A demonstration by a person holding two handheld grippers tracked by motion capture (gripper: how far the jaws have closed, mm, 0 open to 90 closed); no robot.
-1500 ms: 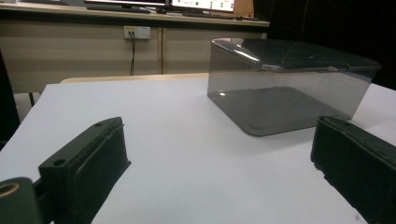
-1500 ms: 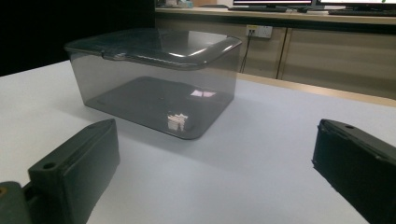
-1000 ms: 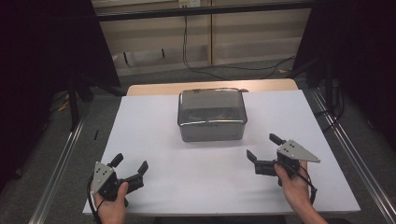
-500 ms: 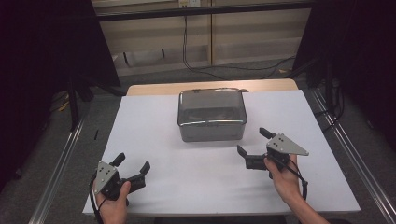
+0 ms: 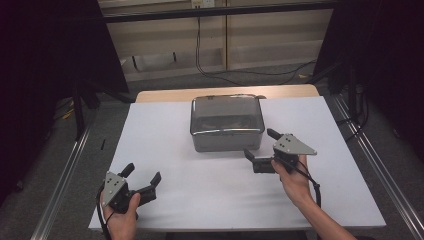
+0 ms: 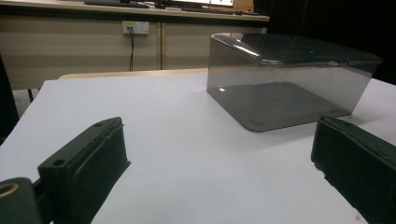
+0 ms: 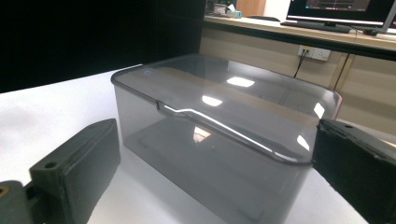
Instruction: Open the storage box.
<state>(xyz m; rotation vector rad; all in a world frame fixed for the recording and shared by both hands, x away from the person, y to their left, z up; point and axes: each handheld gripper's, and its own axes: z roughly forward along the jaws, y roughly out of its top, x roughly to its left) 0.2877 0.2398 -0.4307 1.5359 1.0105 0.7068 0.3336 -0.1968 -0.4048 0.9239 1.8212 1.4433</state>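
A smoky, see-through plastic box with a lid (image 5: 226, 122) stands on the white table top (image 5: 165, 130), toward the back middle. My right gripper (image 5: 261, 144) is open just off the box's near right corner, jaws spread and empty; in the right gripper view the box (image 7: 219, 140) looms close between the jaws. My left gripper (image 5: 143, 177) rests open near the front left of the table, well away from the box (image 6: 285, 79), nothing between its jaws.
The table's front edge (image 5: 240, 227) lies just behind both hands. Metal rails (image 5: 65, 170) run along the left and right sides. A wall with cables and a socket (image 5: 200, 30) stands behind the table.
My right gripper has moved left and forward, from the right side of the table up to the box's near right corner. The left gripper has hardly shifted.
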